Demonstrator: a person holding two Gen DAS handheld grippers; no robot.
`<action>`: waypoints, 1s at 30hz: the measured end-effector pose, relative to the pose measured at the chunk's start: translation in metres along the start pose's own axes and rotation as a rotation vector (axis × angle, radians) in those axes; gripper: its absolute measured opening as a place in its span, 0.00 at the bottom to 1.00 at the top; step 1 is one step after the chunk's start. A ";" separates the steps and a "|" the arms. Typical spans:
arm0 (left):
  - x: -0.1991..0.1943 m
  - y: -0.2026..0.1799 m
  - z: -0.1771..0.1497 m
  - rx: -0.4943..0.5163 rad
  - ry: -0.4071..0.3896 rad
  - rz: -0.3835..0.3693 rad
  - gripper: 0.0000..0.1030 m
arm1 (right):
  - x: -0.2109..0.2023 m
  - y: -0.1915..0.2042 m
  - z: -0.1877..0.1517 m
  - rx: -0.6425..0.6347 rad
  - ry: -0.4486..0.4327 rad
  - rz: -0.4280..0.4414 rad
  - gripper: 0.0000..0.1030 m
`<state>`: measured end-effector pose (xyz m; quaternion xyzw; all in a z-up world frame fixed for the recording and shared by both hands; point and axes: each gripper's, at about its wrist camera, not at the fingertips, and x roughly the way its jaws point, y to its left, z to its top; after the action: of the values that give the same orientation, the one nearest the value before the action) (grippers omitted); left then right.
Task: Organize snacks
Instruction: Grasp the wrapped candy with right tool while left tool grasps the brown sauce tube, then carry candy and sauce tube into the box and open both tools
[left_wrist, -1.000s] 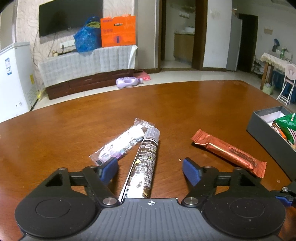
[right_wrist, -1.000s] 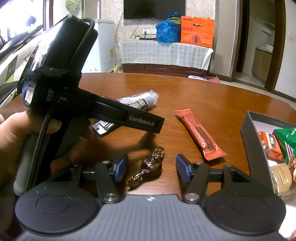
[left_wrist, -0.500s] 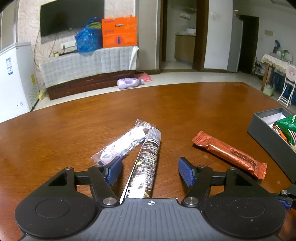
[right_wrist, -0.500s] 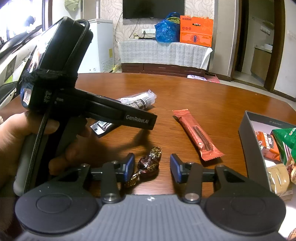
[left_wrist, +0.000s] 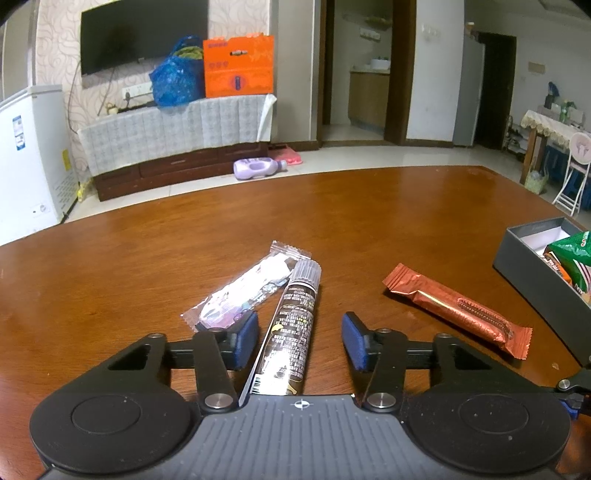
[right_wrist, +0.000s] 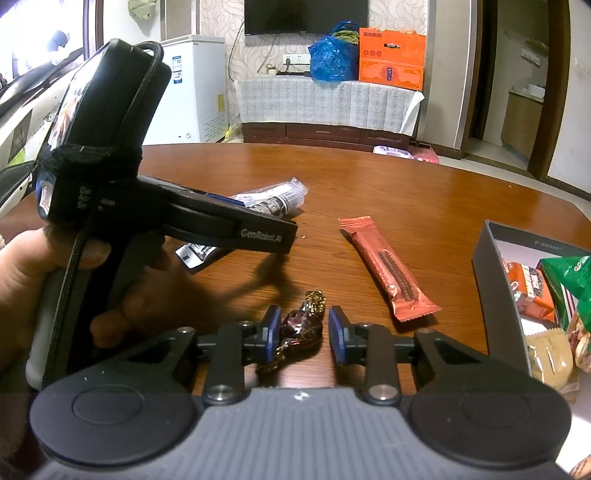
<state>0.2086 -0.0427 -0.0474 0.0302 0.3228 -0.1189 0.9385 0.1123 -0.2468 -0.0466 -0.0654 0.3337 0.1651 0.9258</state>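
Several snacks already lie in the grey box at the right edge of the table: a green bag, an orange-and-brown packet and a pale packet. Four pieces are left out on the wood, so the sorting looks roughly half done.

The left gripper has just been closing and stands partly open astride the dark stick pack. Its left pad sits just beside the pack's edge and the right pad is clear of it, so nothing is held yet. The clear purple-print wrapper lies touching the dark pack's far end, angled off to the left.

The right gripper has also just been closing and is now narrow around the brown foil candy. The left pad seems to touch the foil, while a slim gap shows at the right pad; from this angle I cannot be sure the grip is made. The copper bar lies untouched between the two grippers' targets and the box.

Left to do, by my judgement: finish both grasps, carry the pieces to the box, then fetch the bar and the clear wrapper.
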 end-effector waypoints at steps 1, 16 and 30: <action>0.000 0.000 0.000 0.000 -0.001 0.000 0.44 | 0.000 0.000 0.000 -0.003 0.000 -0.001 0.26; 0.000 0.000 0.000 -0.038 -0.017 0.015 0.25 | -0.009 -0.002 -0.004 -0.016 -0.031 -0.009 0.24; -0.015 -0.005 -0.003 -0.038 -0.082 -0.001 0.25 | -0.020 -0.006 0.000 -0.006 -0.082 -0.018 0.24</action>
<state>0.1942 -0.0438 -0.0402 0.0073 0.2861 -0.1144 0.9513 0.1000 -0.2575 -0.0333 -0.0642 0.2943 0.1602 0.9400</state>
